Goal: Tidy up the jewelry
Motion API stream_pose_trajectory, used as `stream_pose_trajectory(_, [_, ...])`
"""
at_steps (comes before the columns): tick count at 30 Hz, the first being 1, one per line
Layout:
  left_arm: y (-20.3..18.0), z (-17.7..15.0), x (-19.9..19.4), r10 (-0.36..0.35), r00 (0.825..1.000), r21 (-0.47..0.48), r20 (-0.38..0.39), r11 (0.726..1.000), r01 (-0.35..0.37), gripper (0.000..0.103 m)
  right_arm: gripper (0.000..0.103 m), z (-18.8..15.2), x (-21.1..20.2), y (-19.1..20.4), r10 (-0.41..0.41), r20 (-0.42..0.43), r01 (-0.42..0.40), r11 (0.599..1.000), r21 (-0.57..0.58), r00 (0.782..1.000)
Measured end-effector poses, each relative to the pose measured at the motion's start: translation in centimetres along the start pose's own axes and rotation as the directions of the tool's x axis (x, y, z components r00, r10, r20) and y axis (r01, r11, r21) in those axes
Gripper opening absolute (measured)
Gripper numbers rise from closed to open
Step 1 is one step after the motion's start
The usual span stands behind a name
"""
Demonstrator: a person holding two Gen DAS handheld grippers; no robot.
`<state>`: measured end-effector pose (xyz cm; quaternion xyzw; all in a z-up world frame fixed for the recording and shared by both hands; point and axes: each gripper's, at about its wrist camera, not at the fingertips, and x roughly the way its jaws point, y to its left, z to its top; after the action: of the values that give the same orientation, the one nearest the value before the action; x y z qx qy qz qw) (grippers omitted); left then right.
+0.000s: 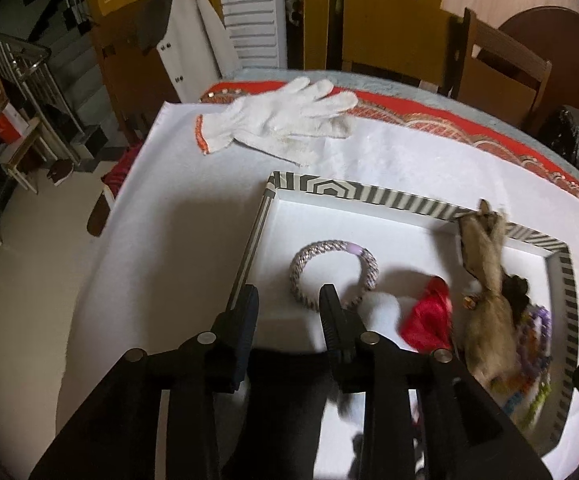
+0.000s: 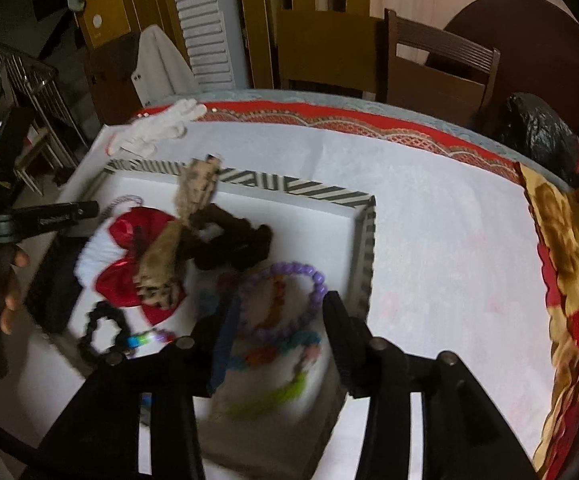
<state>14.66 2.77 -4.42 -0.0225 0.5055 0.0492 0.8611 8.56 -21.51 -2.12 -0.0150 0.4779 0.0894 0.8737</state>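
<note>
In the left wrist view, my left gripper point(image 1: 287, 300) hangs over the left end of the tray point(image 1: 369, 194), its jaws apart with nothing between them. The bracelet point(image 1: 331, 274) lies flat on the tray floor just past my fingertips, the right finger crossing its near edge; I cannot tell whether it touches. Further right lie a red bow point(image 1: 429, 320), a tan scrunchie point(image 1: 487, 292) draped up to the far rim, and a blurred string of purple beads point(image 1: 537, 328). A white glove point(image 1: 281, 118) rests on the desk point(image 1: 169, 220) beyond the tray, well apart from it.

In the right wrist view, my right gripper point(image 2: 279, 320) stands over the tray's right end, jaws apart and empty. Below them the beads and some coloured pieces I cannot make out are smeared by motion. The bow, the scrunchie and a dark scrunchie point(image 2: 233, 248) lie further left, and my other hand point(image 2: 3, 280) with its gripper is at the left edge.

I judge both grippers to be between picks, the jewelry already gathered in the tray but lying in a heap. Next I should choose one piece, likely the beads on the right or the bracelet on the left, lower the jaws around a single strand, and close without snagging the neighbours.
</note>
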Motion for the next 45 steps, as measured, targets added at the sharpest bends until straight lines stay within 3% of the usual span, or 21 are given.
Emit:
stream_pose_trajectory(5, [-0.1, -2.0, -4.0, -0.031, 0.998, 0.015, 0.047, 0.999, 0.030, 0.023, 0.058, -1.5, -2.7, 1.1, 0.021, 0.033, -0.023, 0.998, 0.060, 0.999])
stream_pose_trajectory(18, [-1.3, -7.6, -11.5, -0.047, 0.991, 0.043, 0.122, 0.998, 0.042, 0.023, 0.065, -4.7, -7.0, 2.7, -0.023, 0.064, 0.010, 0.982, 0.190, 0.998])
stream_pose_trajectory(45, [-1.4, -10.5, -14.5, -0.030, 0.991, 0.069, 0.133, 0.997, 0.021, 0.023, 0.072, -6.3, -10.0, 4.4, -0.053, 0.089, 0.037, 0.985, 0.171, 0.995])
